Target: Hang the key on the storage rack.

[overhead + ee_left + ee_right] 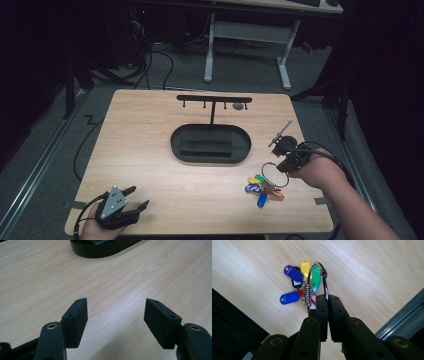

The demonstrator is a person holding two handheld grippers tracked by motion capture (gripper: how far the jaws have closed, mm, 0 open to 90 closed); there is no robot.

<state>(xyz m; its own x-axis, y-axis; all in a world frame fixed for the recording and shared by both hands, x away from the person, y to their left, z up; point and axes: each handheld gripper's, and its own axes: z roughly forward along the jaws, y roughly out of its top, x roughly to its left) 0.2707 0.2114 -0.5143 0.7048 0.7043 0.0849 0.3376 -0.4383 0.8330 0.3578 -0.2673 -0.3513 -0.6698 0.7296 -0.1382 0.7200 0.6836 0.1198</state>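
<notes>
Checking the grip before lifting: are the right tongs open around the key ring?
No, the right tongs are shut on the key ring, pinching its wire.

- We see a black oval tray (240, 150) near the middle of the wooden table (150, 130).
- A black T-shaped rack (214, 99) stands just behind the tray — small pegs under its bar.
- A white-legged desk (247, 35) stands well beyond the tray.

Key bunch (263, 186) lies right of tray (210, 144).
</notes>
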